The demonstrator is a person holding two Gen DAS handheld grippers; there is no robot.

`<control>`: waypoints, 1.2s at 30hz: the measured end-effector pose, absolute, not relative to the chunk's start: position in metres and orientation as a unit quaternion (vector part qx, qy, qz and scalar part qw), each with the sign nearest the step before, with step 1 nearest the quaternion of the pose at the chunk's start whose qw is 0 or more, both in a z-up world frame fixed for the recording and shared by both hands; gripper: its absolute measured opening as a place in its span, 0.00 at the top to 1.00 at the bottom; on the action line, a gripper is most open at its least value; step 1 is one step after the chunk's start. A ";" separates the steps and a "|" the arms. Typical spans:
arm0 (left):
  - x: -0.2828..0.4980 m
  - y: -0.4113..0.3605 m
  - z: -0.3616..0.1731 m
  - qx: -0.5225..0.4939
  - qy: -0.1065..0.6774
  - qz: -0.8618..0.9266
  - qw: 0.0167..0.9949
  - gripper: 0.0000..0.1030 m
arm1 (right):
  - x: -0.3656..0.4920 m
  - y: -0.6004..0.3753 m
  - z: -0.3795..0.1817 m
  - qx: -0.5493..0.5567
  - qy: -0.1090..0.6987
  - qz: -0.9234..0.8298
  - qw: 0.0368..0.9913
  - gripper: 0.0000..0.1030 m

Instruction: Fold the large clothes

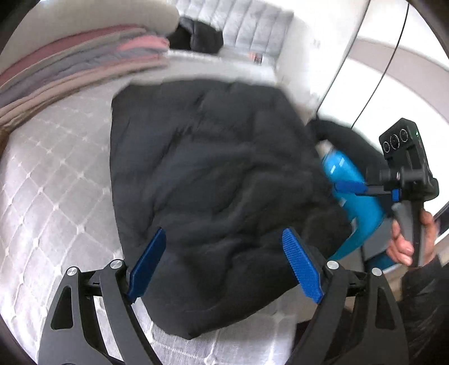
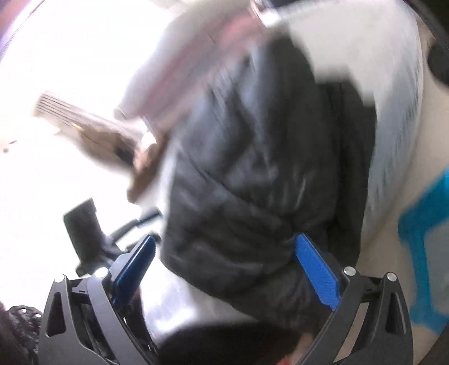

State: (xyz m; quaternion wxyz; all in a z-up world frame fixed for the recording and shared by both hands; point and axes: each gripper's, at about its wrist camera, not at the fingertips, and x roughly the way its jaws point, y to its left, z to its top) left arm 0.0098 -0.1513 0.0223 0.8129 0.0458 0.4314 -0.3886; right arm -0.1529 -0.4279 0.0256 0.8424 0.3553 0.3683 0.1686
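Observation:
A black puffy jacket point(image 1: 213, 174) lies bunched and partly folded on a white quilted mattress point(image 1: 53, 202). My left gripper point(image 1: 224, 264) hovers over the jacket's near edge, open, its blue pads point(image 1: 148, 266) standing apart with nothing pinched. In the blurred right wrist view the same jacket point(image 2: 252, 168) fills the middle. My right gripper point(image 2: 224, 269) is open above its near end, and its pads point(image 2: 317, 272) are clear of the cloth. In the left wrist view the right gripper point(image 1: 350, 186) sits at the jacket's right side, held by a hand point(image 1: 404, 241).
A stack of folded pink, grey and beige clothes point(image 1: 84, 61) sits at the mattress's far left. Another dark garment point(image 1: 196, 36) lies against the padded headboard point(image 1: 252, 25). A bright blue object point(image 1: 353, 202) stands beside the bed on the right, before white wardrobe doors point(image 1: 364, 70).

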 end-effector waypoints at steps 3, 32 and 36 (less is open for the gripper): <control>0.026 -0.153 0.039 0.025 0.406 -0.382 0.830 0.21 | -0.126 -0.434 0.059 0.326 0.326 0.137 0.877 0.07; 0.115 -0.086 -0.011 -0.106 0.513 -0.308 0.794 0.18 | -0.144 -0.487 -0.056 0.362 0.449 0.039 0.816 0.07; 0.129 -0.065 -0.041 -0.161 0.559 -0.285 0.762 0.18 | -0.149 -0.501 -0.093 0.437 0.441 0.075 0.780 0.07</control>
